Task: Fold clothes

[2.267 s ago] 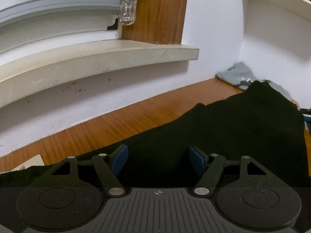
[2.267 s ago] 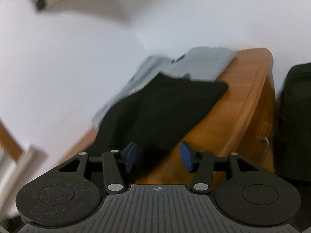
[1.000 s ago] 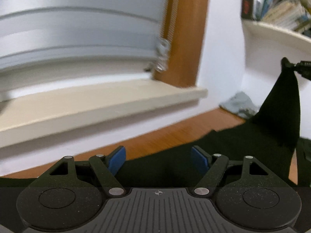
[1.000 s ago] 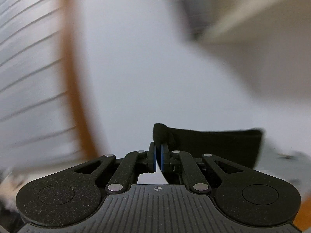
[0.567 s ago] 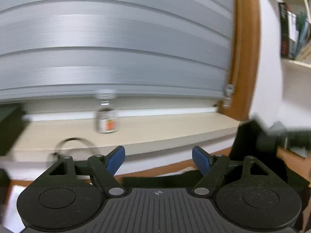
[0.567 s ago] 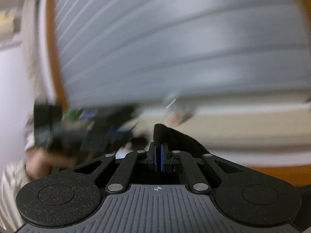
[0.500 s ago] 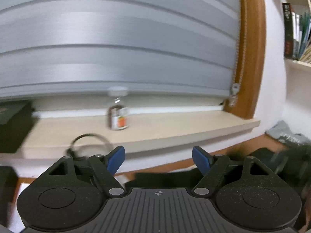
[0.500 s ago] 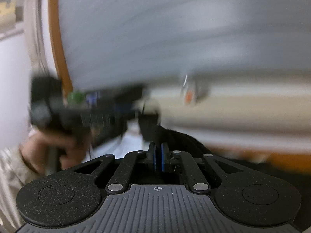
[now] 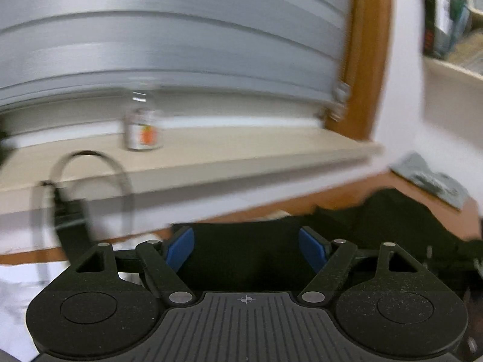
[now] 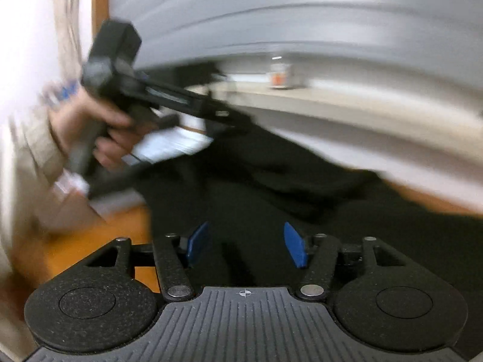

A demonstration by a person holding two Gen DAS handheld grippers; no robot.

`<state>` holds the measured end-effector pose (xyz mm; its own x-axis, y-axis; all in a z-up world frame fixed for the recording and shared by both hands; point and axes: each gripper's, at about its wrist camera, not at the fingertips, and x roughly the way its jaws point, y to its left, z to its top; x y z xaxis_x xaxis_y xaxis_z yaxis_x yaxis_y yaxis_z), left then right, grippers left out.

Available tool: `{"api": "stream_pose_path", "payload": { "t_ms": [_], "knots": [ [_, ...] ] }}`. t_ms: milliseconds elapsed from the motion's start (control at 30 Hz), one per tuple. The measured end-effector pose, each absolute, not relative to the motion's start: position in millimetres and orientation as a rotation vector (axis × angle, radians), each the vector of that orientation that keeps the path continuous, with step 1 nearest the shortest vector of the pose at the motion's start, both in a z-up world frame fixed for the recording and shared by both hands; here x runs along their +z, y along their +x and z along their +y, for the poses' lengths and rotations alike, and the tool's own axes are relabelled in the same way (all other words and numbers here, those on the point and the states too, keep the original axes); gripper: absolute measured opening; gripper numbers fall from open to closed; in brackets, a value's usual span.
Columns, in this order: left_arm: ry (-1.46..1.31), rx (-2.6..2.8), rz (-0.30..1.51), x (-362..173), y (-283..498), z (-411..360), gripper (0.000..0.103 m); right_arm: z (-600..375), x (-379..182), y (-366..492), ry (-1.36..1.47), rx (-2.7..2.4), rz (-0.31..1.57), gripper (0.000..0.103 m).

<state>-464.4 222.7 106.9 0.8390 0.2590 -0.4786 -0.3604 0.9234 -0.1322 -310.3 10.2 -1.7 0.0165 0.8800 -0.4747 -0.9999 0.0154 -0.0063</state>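
The soft, matte black garment (image 10: 302, 187) lies rumpled on the glossy wooden table (image 10: 99, 241). The right gripper (image 10: 246, 244) hangs over it, blue pads opening, nothing pinched. At ten o'clock, the left gripper (image 9: 246, 249) gapes wide, empty.

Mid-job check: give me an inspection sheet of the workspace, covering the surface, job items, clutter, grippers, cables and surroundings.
Surface: wooden table, mostly covered by cloth.
Job's things: black garment spread on the table; grey garment crumpled at the far corner.
Clutter: white papers at the table's left end.
Grippers: left gripper open over black cloth; right gripper opening, pads not pressing the cloth.
Cables: looped cable hanging off the windowsill.
Surroundings: small bottle on the sill, closed blinds, bookshelf.
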Motion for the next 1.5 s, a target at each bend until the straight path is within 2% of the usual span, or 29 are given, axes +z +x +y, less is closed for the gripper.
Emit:
{"api": "stream_pose_path", "payload": {
  "t_ms": [167, 433, 467, 533, 567, 600, 700, 767, 833, 867, 900, 1033, 1167, 1367, 1500],
  "knots": [
    [-0.111, 0.167, 0.546, 99.5, -440.7, 188.3, 0.080, -28.6, -13.3, -279.4, -0.506, 1.314, 0.274, 0.058],
    [0.006, 0.178, 0.714, 72.4, -398.0, 158.8, 0.082, -68.8, -39.3, -229.9, -0.375, 1.221, 0.362, 0.061],
    [-0.009, 0.201, 0.725, 71.8, -394.2, 161.5, 0.079, -69.6, -42.6, -227.4, -0.369, 1.218, 0.370, 0.061],
    [-0.076, 0.240, 0.721, 73.6, -392.2, 172.7, 0.052, -75.3, -41.5, -225.6, -0.347, 1.216, 0.375, 0.061],
    [-0.128, 0.254, 0.702, 76.1, -394.5, 181.5, 0.010, -77.0, -40.2, -225.1, -0.332, 1.215, 0.367, 0.062],
    [-0.165, 0.305, 0.654, 82.8, -402.0, 191.0, 0.003, -79.0, -39.9, -225.1, -0.324, 1.215, 0.366, 0.063],
    [-0.326, 0.401, 0.508, 99.2, -432.3, 227.5, 0.003, -83.5, -39.4, -226.3, -0.313, 1.215, 0.363, 0.063],
    [-0.390, 0.409, 0.513, 94.9, -445.3, 243.4, 0.006, -83.7, -39.4, -228.9, -0.325, 1.214, 0.357, 0.063],
    [-0.402, 0.451, 0.539, 87.4, -454.9, 250.9, 0.016, -82.9, -39.3, -231.8, -0.342, 1.217, 0.350, 0.063],
    [-0.408, 0.458, 0.544, 82.8, -458.5, 253.2, 0.029, -82.1, -39.0, -233.3, -0.349, 1.216, 0.343, 0.063],
    [-0.418, 0.452, 0.540, 78.8, -462.2, 254.8, 0.037, -82.0, -38.7, -235.0, -0.353, 1.212, 0.333, 0.064],
    [-0.471, 0.389, 0.547, 69.5, -465.6, 264.6, 0.048, -71.0, -35.1, -252.4, -0.403, 1.228, 0.292, 0.063],
    [-0.479, 0.337, 0.593, 70.1, -448.0, 277.4, 0.064, -46.7, -25.7, -279.7, -0.428, 1.322, 0.267, 0.063],
    [-0.457, 0.285, 0.699, 64.5, -420.6, 288.4, 0.065, 10.6, -17.5, -338.3, -0.517, 1.505, 0.220, 0.061],
    [-0.517, 0.239, 0.636, 66.5, -430.2, 296.8, 0.069, 46.0, -14.6, -370.0, -0.570, 1.581, 0.181, 0.060]
  ]
}}
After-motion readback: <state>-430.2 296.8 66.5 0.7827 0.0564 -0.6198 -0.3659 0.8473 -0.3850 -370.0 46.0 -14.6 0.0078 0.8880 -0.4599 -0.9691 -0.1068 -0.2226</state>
